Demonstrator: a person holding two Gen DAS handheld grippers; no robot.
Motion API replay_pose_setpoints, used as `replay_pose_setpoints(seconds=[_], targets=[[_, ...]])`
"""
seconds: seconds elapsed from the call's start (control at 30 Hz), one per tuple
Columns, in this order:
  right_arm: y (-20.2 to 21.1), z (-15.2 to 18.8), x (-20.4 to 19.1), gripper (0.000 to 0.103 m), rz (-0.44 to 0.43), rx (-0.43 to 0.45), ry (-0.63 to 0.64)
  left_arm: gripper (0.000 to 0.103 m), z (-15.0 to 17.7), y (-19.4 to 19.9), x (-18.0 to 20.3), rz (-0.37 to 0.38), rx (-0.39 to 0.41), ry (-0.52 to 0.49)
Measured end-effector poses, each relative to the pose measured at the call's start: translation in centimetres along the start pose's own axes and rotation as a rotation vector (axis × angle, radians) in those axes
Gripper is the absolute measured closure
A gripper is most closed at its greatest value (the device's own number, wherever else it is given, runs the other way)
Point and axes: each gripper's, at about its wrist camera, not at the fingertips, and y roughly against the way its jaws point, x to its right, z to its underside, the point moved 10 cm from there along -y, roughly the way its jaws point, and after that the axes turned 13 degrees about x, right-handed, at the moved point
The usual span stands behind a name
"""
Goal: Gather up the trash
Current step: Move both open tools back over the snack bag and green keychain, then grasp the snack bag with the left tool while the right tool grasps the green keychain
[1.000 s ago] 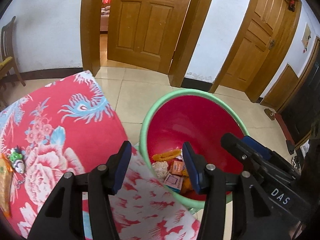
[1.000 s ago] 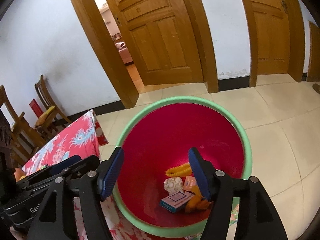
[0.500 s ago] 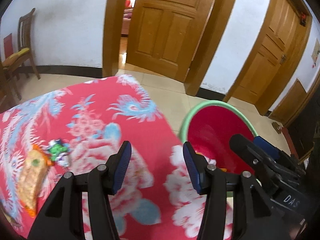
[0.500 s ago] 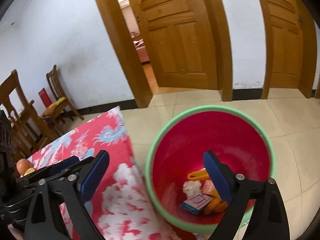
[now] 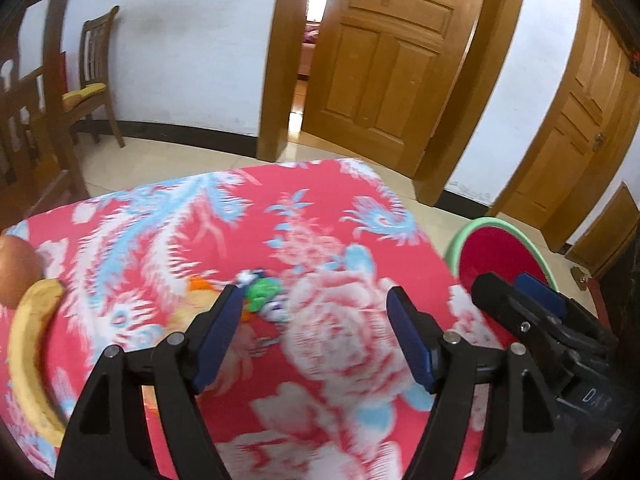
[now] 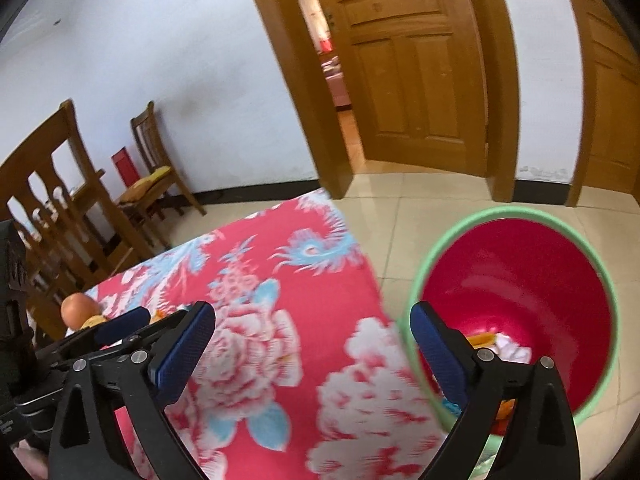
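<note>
Your left gripper has just been opening, nothing between its jaws, over the red floral cloth. On the right gripper, jaws spread wide and empty, you read "DAS". Just beyond lies green-and-white trash. Right of the cloth stands the green-rimmed red bin, holding scraps.

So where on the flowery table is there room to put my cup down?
The flowery cloth is bare from the green wrapper to its far edge and across to the side by the red bin. It is crowded at the other side, by the banana and the round fruit.
</note>
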Motion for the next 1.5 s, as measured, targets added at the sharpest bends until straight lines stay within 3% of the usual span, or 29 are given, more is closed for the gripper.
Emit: replay_pose_setpoints(seconds=[0.27,0.47,0.7,0.73,0.87,1.1,1.27,1.4,1.5], targets=[[-2.0,2.1,-4.9,0.004,-0.058,-0.06,0.066,0.02,1.2,0.7,-5.4,-0.075,-0.022,0.016],[-2.4,2.6,-6.7,0.004,-0.07,-0.077,0.083,0.02,2.7,0.4,-7.5,-0.114,-0.053,-0.008],[-3.6,3.3,-8.3,0.004,-0.078,-0.101,0.097,0.02,4.0,-0.4,-8.6,-0.095,-0.085,0.036],[-3.9,3.5,-8.5,0.004,-0.074,-0.115,0.104,0.024,3.8,-0.3,-8.7,-0.091,-0.07,0.036],[-3.9,3.3,-9.7,0.004,-0.085,-0.113,0.142,0.062,3.8,0.4,-8.1,-0.052,-0.055,0.031],[-5.2,4.6,-10.3,0.004,-0.102,-0.146,0.169,0.062,2.0,2.7,-10.3,-0.086,0.049,0.145],[-6.1,5.2,-12.1,0.006,-0.111,-0.124,0.353,0.063,2.5,2.6,-11.2,-0.088,0.031,0.181],[-7.1,5.3,-13.2,0.029,-0.169,-0.144,0.326,0.063,2.6,2.8,-11.6,-0.072,0.033,0.204],[-7.6,6.4,-13.8,0.033,-0.183,-0.175,0.354,0.063,2.6,2.8,-11.7,-0.069,0.033,0.221]])
